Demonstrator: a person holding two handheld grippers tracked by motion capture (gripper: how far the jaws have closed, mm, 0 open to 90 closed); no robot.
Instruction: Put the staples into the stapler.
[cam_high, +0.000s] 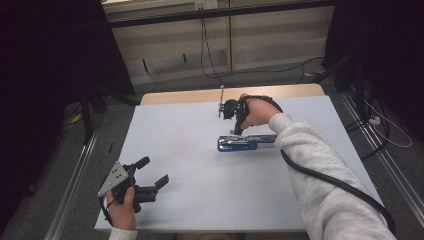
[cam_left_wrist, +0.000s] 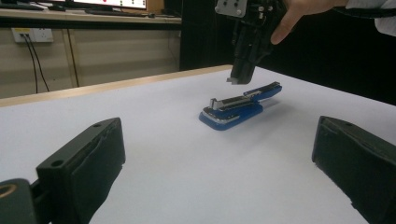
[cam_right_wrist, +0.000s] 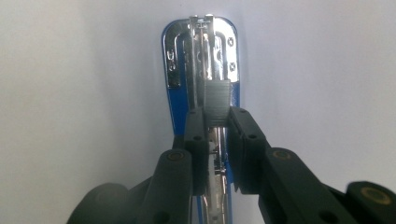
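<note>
R gripper (cam_right_wrist: 217, 122) clamped on strip of staples (cam_right_wrist: 216, 101), right above open blue stapler (cam_high: 246, 142) lying mid-table, slightly R of centre. L gripper (cam_high: 150, 172) released, jaws wide apart, near front-L edge of white table (cam_high: 190, 170), well apart from stapler.

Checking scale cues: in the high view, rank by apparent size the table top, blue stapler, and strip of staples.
1. table top, by far the largest.
2. blue stapler, lying open.
3. strip of staples, a tiny speck under the right gripper in the high view; its size is hard to judge there.
</note>
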